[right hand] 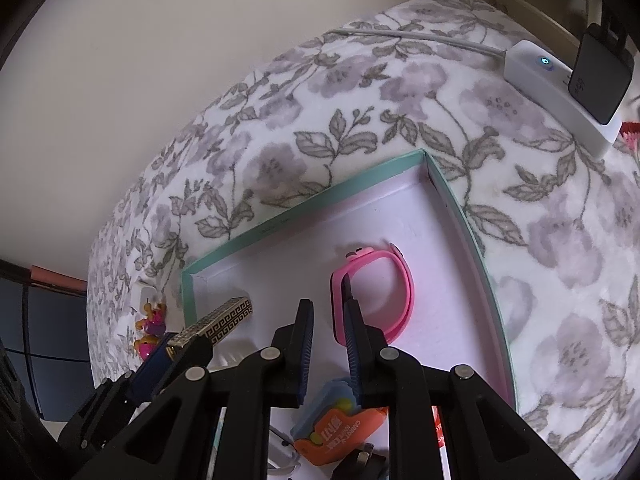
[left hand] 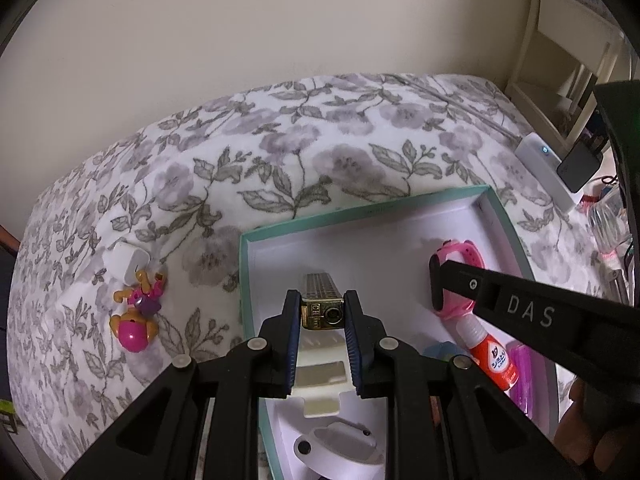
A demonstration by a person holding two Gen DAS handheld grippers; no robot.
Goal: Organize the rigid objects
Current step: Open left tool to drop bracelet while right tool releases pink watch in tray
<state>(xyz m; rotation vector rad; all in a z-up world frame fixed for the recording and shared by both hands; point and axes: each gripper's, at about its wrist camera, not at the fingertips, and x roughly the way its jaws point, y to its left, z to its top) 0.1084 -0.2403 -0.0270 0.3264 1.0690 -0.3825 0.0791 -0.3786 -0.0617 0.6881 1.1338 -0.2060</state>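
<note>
Left gripper (left hand: 322,312): clamps lighter (left hand: 321,300) over box (left hand: 362,210) near left wall, for placing.
Right gripper (right hand: 329,320): closed, empty, beside watch (right hand: 378,292).

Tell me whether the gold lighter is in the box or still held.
Held: the left claw grips the lighter just above the box floor.
</note>
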